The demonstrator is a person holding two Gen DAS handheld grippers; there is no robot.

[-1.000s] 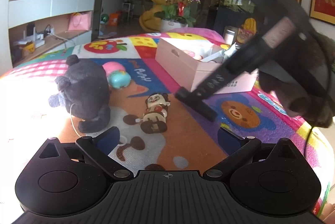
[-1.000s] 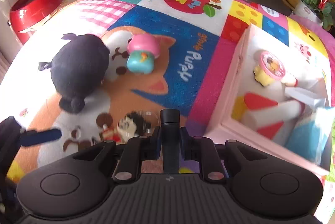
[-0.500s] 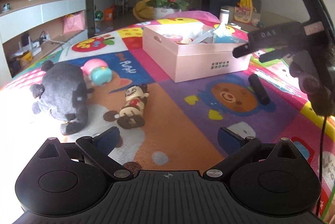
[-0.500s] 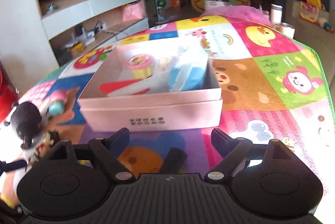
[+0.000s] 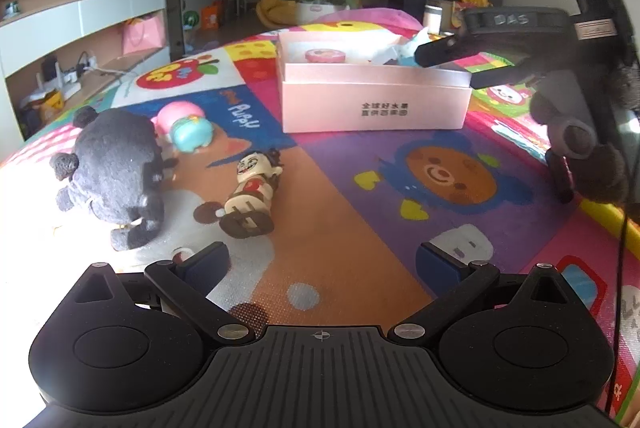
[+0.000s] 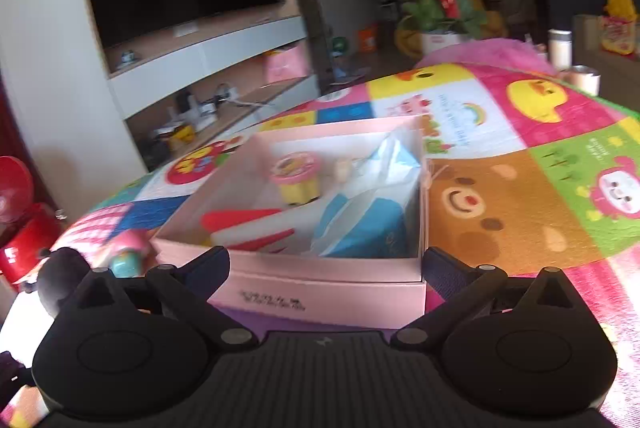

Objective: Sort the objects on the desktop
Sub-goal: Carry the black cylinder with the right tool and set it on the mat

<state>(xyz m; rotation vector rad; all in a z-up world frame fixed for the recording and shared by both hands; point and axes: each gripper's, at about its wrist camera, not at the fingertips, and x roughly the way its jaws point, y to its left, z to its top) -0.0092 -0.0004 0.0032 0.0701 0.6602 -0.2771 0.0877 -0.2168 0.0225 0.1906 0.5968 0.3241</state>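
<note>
A: What lies on the mat (image 5: 360, 212), from the left?

B: A black plush (image 5: 116, 168), then a pink-and-teal toy (image 5: 186, 130) just beside it, a doll (image 5: 254, 196) on its back nearer the camera, and the pink box (image 5: 374, 100) farther right.

A: The left gripper (image 5: 322, 264)?

B: Fingers spread wide, nothing between them, low over the mat.

A: And the right gripper (image 6: 326, 264)?

B: Also spread apart and empty, hanging at the box's near wall. Inside the box sit a pink-lidded cup (image 6: 296, 176), a red-and-white piece (image 6: 252, 232) and a blue packet (image 6: 368, 224).
</note>
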